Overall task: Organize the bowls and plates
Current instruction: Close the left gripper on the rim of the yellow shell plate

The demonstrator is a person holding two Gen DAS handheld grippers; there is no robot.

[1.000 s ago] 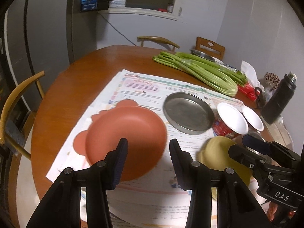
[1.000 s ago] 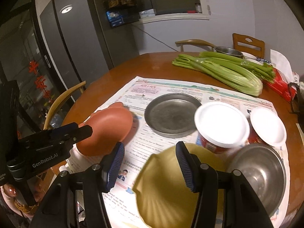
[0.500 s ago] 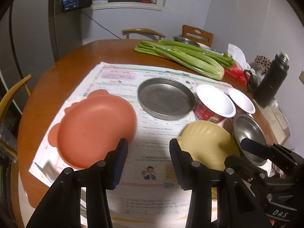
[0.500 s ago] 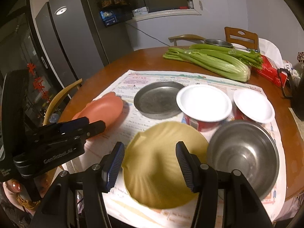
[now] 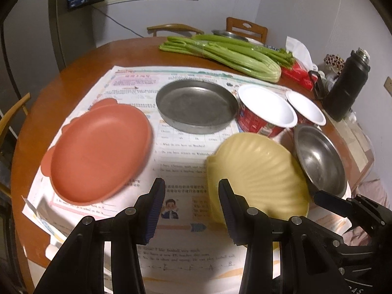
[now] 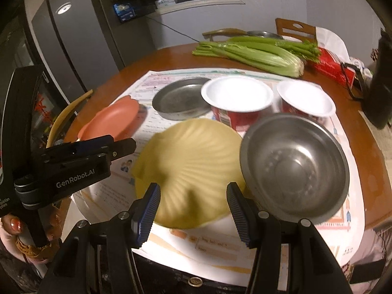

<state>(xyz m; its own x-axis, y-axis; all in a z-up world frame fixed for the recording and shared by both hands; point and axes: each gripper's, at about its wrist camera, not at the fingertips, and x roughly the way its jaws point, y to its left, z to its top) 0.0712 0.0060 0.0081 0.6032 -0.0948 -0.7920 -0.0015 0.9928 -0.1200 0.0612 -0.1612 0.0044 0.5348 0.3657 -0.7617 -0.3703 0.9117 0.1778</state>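
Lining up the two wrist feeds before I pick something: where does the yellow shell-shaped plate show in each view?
Left wrist: yellow shell-shaped plate lies lower right of centre, its near edge behind the right finger of the left gripper.
Right wrist: it fills the lower middle, just ahead of the right gripper.
Shared landmark: the steel bowl sits immediately to its right in both.

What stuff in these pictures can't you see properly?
- Yellow shell plate: its near edge is hidden behind the right gripper in the right wrist view.
- Small red cup: its side is mostly covered by the bigger red cup in the left wrist view.
- Black bottle: cut off by the right wrist picture's edge.
- Worksheet words: too small and blurry to read.
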